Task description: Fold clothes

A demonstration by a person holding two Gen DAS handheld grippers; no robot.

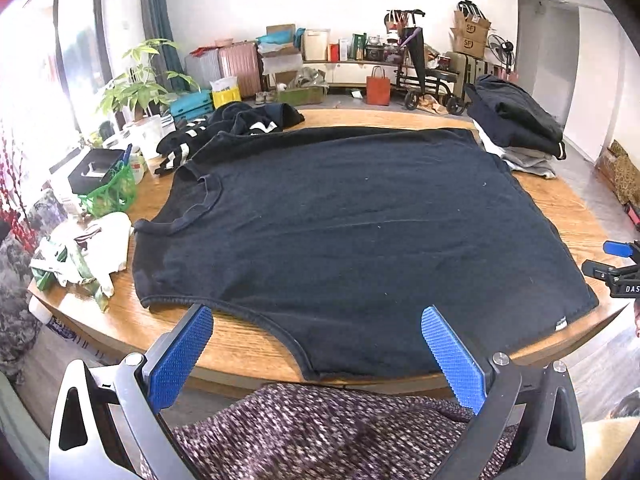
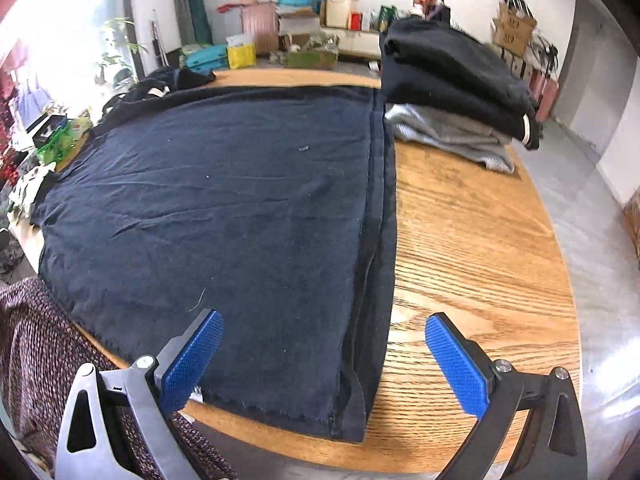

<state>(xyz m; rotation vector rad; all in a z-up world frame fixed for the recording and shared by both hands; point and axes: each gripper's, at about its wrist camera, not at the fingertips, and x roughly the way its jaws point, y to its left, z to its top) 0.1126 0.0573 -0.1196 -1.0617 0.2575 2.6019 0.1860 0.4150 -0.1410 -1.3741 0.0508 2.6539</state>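
A dark navy T-shirt (image 1: 352, 216) lies flat across the round wooden table (image 1: 248, 344), collar at the left, hem at the right. My left gripper (image 1: 318, 312) hovers open above the near sleeve edge, holding nothing. In the right wrist view the same T-shirt (image 2: 224, 216) fills the left half, its hem band running down the middle. My right gripper (image 2: 324, 322) stands open over the near hem corner, blue pads apart and empty. The right gripper (image 1: 618, 264) also shows at the far right of the left wrist view.
A stack of folded dark and grey clothes (image 2: 456, 92) sits at the table's far right. Unfolded dark garments (image 1: 224, 128) lie at the back left. A green basket (image 1: 110, 192) and white bags (image 1: 80, 256) crowd the left edge. A knitted purple sleeve (image 1: 320, 432) is below me.
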